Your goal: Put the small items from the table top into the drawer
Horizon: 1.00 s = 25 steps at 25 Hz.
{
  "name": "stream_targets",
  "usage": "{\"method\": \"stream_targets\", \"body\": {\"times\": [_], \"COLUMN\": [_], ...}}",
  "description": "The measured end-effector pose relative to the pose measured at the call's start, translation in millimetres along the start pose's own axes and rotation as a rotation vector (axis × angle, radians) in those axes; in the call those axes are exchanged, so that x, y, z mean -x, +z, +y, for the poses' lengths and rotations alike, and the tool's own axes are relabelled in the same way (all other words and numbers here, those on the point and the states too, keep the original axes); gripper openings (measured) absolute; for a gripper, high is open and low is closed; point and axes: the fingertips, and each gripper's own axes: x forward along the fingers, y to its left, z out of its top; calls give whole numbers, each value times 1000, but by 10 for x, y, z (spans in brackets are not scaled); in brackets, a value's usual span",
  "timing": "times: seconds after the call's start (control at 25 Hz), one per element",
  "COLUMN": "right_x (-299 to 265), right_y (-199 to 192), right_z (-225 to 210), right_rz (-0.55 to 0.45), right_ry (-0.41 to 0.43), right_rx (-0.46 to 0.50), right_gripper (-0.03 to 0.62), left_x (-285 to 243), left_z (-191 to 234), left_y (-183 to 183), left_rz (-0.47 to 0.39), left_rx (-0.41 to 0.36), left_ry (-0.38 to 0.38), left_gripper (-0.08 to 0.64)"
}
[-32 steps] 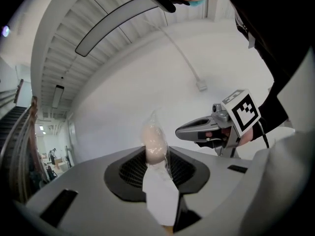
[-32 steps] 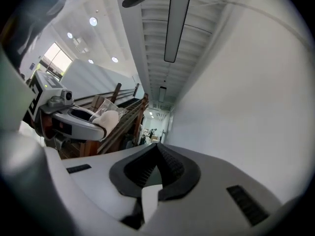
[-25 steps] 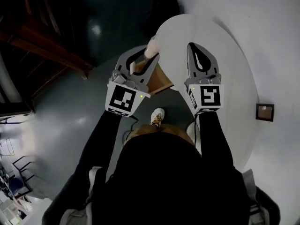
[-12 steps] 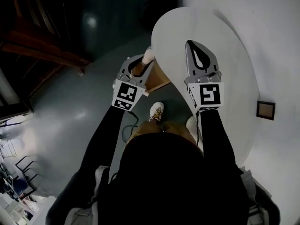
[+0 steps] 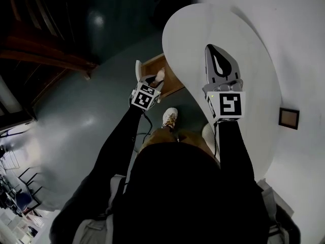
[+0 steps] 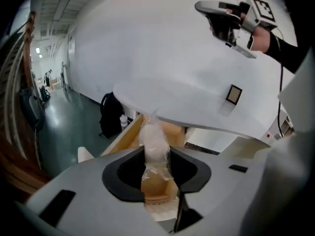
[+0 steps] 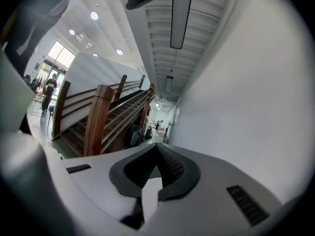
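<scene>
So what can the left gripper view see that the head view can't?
Only the left gripper view shows a bright hallway far off, and close up the left gripper pinching the clear bag, its jaws just opening a little. Only the head view shows a white shoe. Both show the bag, the wooden drawer, the white table and the right gripper.

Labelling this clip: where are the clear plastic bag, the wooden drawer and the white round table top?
clear plastic bag (image 6: 154, 142), left gripper view, its middle.
wooden drawer (image 5: 156, 65), head view, its inside.
white round table top (image 5: 203, 29), head view, bare surface.
</scene>
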Motion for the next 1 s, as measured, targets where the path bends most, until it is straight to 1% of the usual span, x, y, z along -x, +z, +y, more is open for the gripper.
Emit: {"method": "stream_targets", "body": {"times": [0.16,0.24,0.36,0.4,0.44,0.48,0.52,0.84,1.0], "right_x": [11,13,19,24,28,31,32,99,150], "right_y": [-12,4,-24,-32,-36,-34,-24,-55,-92], "right_z": [-22,-26,-64,-73,-77,-79,-82,-272,-351], "right_rz": [4,6,8,8,8,8,8,12,15], "right_ry": [-9,-9,-12,-13,-14,-12,-11,-46,-68], "right_rx": [-6,-9,-4,-7,-7,-6,-6,4,-6], "right_gripper": [23,23,23,23,23,23,23,23,23], "left_x": [-128,-128,-130,-137,-147,-156,-163,-191,-199], "left_z": [-18,-42,-42,-39,-36,-33,-28,-5,-61], "left_y": [-289,-348,-334,-328,-327,-331,-333,-381,-342], "left_rz": [139,171,179,179,181,183,186,227,207], "left_rx": [56,69,67,67,66,65,65,72,72], "left_ry": [-21,-32,-31,-30,-30,-30,-31,-18,-28], "left_gripper": [149,153,161,174,212,267,281,290,290]}}
